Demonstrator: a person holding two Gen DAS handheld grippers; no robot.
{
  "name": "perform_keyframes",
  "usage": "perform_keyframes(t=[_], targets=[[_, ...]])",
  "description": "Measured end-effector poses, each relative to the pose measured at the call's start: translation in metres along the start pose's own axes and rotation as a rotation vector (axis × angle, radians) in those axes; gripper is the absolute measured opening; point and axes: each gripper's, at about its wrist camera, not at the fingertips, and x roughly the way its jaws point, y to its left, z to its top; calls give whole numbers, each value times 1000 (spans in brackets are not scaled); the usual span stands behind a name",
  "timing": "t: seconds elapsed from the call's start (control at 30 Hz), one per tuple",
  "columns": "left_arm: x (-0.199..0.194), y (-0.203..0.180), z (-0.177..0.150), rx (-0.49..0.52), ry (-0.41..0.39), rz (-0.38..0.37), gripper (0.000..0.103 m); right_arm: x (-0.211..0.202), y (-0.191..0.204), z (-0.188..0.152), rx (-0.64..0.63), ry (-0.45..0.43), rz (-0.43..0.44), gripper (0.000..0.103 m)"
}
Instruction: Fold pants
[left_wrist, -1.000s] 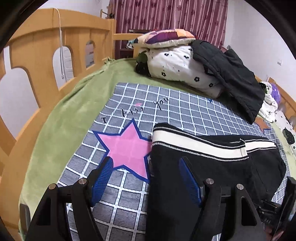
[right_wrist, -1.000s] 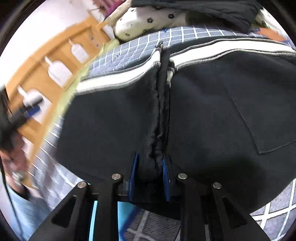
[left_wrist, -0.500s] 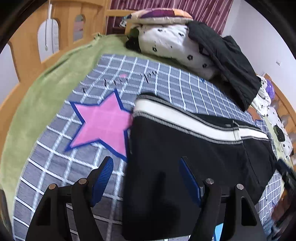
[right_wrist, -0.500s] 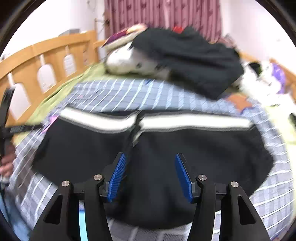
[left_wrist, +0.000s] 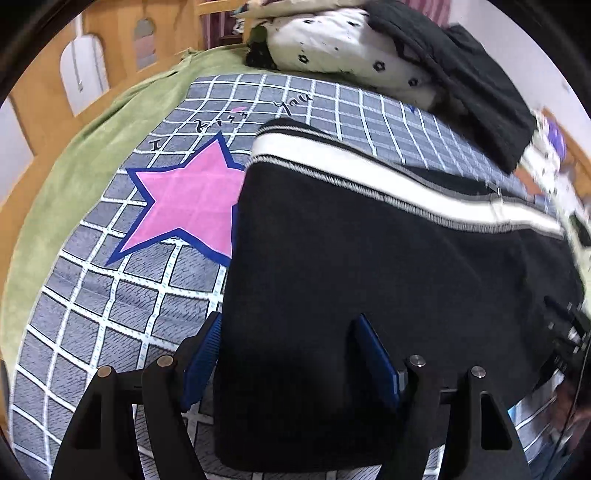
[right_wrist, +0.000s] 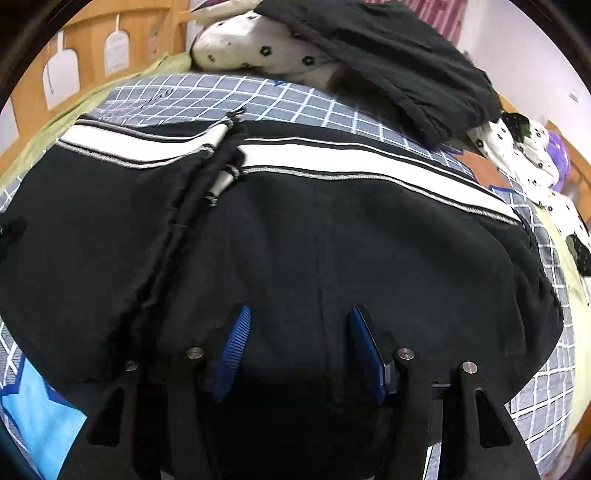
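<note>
Black pants with a white stripe lie folded on the grey checked bedsheet. In the left wrist view my left gripper is open over the near left edge of the pants; its left finger is beside that edge, its right finger over the cloth. In the right wrist view the pants fill the frame, with a bunched seam left of centre. My right gripper is open and empty just above the near part of the pants.
A pink star is printed on the sheet left of the pants. A white flowered pillow and a black garment lie at the bed's far end. A wooden bed rail and green blanket run along the left.
My right gripper let go of the bunched pants seam and opened, then came down close over the pants. My left gripper moved forward and right, closer over the pants' left edge.
</note>
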Motion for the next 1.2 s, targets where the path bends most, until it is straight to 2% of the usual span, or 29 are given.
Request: perform_keyframes(t=[0.13,0.2,0.27,0.3,0.43,0.63,1.03,1.2], targets=[[14,12,3,-60,45,-56,71,-6,-15,3,90,-10,59,56],[22,16,3,-82,69,-72,71,-2,-22,3,139,1,66,67],[23,14,2,-85,58,-63,71,11,-23,3,160,40,59,69],[22,11,2,-76,56,-56,71,11,-22,-1,158,33,52,70],[21,8,-1,-74,37,-42,72,10,-13,0,117,5,14,70],[20,9,-3,-72,23,-32,72,12,-19,-7,183,-37,40,73],[21,6,-4,-75,5,-17,72,14,-17,-6,188,-23,32,74],[14,17,-1,-112,25,-93,68,13,-18,-5,185,-15,40,75]])
